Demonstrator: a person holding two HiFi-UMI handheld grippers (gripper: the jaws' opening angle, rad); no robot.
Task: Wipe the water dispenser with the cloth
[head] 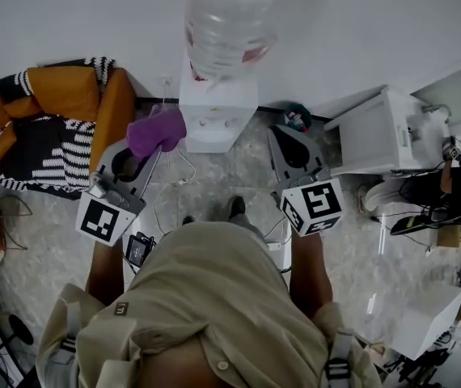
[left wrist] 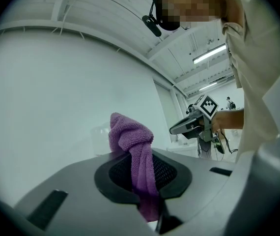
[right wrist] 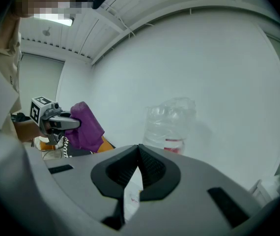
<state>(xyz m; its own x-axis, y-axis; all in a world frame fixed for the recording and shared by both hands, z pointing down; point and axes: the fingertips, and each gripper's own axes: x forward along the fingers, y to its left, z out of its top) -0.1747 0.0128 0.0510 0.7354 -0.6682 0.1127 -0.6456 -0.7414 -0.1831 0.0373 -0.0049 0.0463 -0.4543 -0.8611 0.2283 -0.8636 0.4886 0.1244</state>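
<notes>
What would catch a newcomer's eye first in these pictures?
The purple cloth, bunched in the shut left gripper, stands out just left of the white water dispenser, which stands against the wall. The dispenser's big clear bottle looms at the top of the head view. The right gripper hangs shut and empty to the dispenser's right.
</notes>
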